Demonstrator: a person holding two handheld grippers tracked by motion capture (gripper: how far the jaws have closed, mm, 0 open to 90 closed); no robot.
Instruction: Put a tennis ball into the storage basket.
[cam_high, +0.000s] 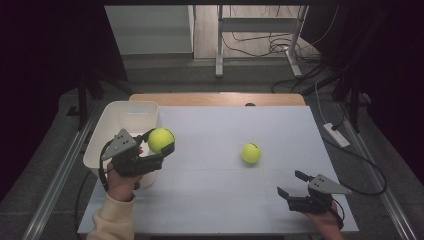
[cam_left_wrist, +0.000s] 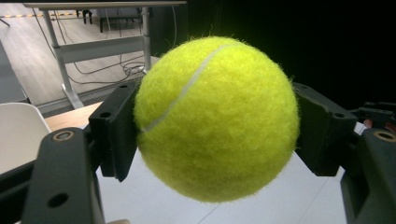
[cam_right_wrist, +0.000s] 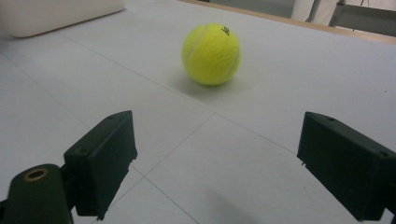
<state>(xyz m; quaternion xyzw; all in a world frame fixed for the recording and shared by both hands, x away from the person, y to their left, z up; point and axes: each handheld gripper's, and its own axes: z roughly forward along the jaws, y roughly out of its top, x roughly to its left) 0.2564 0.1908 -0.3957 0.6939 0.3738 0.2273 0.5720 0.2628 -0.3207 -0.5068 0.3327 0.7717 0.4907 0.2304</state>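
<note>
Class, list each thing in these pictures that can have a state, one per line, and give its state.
Left gripper: shut on the held tennis ball, next to the bin.
Held tennis ball: clamped between the jaws, off the table.
Second tennis ball: resting free on the table.
Right gripper: open, empty, low over the table.
White bin: upright, open-topped.

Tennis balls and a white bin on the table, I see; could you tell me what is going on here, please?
A person is working at the table with a gripper in each hand. The left gripper is shut on one tennis ball and holds it above the table, right beside the white bin. A second tennis ball lies on the table surface. The right gripper rests low at the near right with its jaws open, pointing toward that ball without touching it.
</note>
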